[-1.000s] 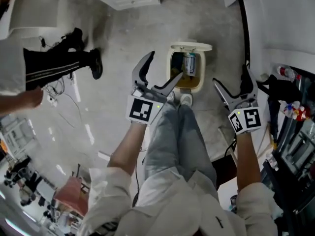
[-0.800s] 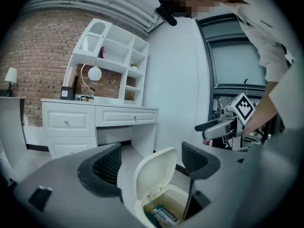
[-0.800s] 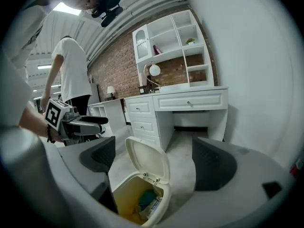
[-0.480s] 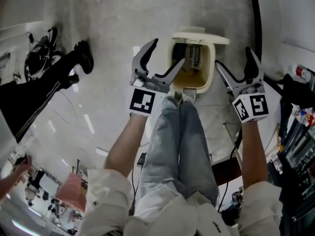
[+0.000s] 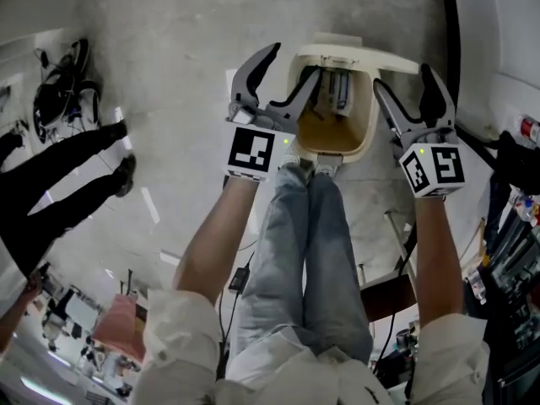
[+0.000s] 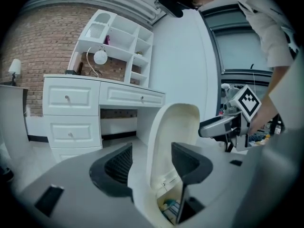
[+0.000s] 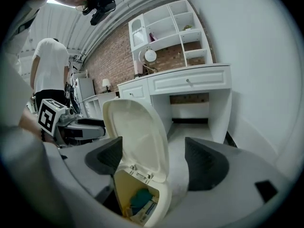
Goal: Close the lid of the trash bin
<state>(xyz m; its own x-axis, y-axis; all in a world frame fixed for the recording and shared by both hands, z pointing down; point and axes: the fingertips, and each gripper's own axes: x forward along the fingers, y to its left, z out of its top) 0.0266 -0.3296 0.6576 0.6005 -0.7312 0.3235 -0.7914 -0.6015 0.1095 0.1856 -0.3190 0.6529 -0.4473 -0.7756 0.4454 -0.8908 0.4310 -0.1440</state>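
both left tool (image 5: pixel 294 62) and right tool (image 5: pixel 403 76) unclenched, jaws closing, bin lid (image 7: pixel 140 137) upright between each pair

A cream long-sleeved shirt (image 5: pixel 278 369) was worn, and there it was: the sleeves (image 5: pixel 181 327) were seen bunched up at the elbows. Light blue jeans (image 5: pixel 308 251) were worn below, with pale shoes (image 5: pixel 310 169) at the feet. The left hand-held gripper (image 5: pixel 293 62) was built in grey, with curved dark jaws and ribbed black pads (image 6: pixel 118 163). A cube (image 5: pixel 251 152) of black-and-white square markers was carried at its base, and a small green light (image 5: pixel 287 141) was lit beside it. The right hand-held gripper (image 5: pixel 403 76) was matched in build and markings. Both pairs of jaws were being closed, with the bin's raised lid (image 7: pixel 137 137) framed between them.
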